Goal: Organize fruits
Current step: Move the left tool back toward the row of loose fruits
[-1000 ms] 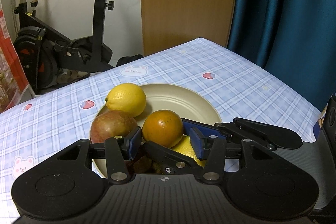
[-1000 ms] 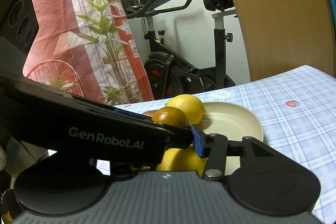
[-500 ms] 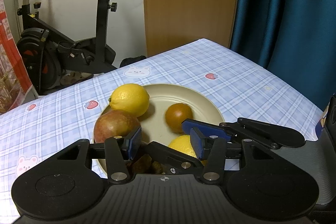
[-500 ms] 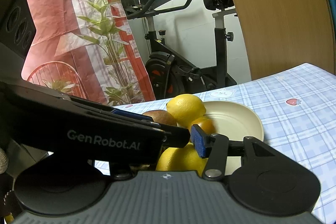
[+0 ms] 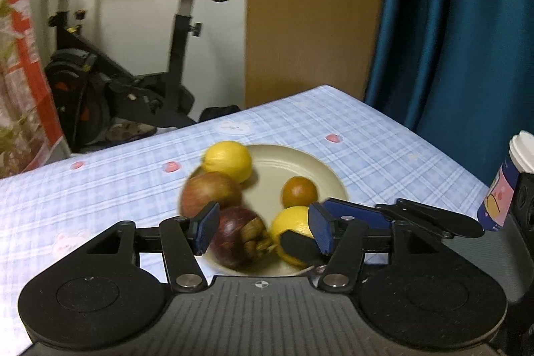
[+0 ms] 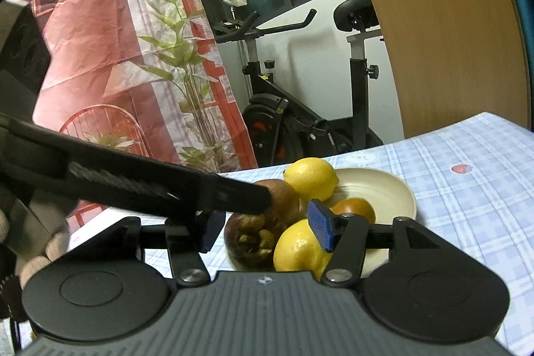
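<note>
Both the left gripper (image 5: 263, 227) and right gripper (image 6: 265, 227) are wide apart, holding nothing, over the plate (image 5: 320, 169) of fruit, with a cup (image 5: 510, 182) at the tabletop's right edge.

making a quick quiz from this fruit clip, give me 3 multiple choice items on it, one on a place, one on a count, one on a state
1. Where does the mangosteen lie?
A. on the plate, at its near edge
B. on the cloth beside the plate
C. between shut fingers

2. How many lemons are on the plate?
A. one
B. two
C. four

3. How is the left gripper?
A. shut on the orange
B. shut on a lemon
C. open, holding nothing

Answers:
1 A: the left view shows it inside the rim, nearest the camera.
2 B: one lemon sits at the far edge and a second lemon at the near edge.
3 C: its blue pads stand wide apart, and the orange sits free on the plate beyond them.
</note>
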{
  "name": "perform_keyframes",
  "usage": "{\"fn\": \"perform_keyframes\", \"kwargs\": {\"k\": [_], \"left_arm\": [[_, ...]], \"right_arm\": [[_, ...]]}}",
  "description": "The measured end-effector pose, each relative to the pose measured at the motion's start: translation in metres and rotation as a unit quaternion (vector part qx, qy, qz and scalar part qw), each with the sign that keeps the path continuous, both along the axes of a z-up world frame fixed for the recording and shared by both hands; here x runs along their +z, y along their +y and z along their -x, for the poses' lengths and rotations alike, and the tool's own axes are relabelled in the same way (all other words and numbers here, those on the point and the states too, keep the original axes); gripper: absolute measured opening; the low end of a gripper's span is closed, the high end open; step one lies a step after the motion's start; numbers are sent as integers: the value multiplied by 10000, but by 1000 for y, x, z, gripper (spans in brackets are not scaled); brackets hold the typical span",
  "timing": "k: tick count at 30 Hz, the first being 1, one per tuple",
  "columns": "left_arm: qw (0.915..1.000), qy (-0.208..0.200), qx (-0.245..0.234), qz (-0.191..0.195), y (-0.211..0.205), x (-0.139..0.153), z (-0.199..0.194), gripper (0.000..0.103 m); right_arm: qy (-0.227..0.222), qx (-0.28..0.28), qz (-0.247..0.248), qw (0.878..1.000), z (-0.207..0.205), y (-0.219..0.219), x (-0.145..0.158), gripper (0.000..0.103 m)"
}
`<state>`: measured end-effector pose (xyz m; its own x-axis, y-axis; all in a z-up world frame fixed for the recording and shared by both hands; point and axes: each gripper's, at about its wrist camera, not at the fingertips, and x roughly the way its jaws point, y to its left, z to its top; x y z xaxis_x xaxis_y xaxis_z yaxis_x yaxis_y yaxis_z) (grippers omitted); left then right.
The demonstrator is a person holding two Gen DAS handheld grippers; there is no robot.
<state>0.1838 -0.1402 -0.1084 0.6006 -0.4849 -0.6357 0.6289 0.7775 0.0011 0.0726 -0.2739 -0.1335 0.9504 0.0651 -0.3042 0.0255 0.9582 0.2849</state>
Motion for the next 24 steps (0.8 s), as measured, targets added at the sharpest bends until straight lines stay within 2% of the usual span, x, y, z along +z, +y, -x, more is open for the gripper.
{"fn": "perform_keyframes", "kwargs": {"k": [6, 12, 24], "left_arm": [[9986, 58, 485, 219, 42, 9, 9, 62], [9958, -24, 910, 141, 85, 13, 27, 62], [9897, 386, 1363, 226, 143, -4, 64, 62]], "right_arm": [[113, 66, 1, 9999, 7, 8, 3, 58], [211, 335, 144, 9991, 14, 27, 6, 58], [654, 971, 463, 9920, 14, 67, 2, 58]]}}
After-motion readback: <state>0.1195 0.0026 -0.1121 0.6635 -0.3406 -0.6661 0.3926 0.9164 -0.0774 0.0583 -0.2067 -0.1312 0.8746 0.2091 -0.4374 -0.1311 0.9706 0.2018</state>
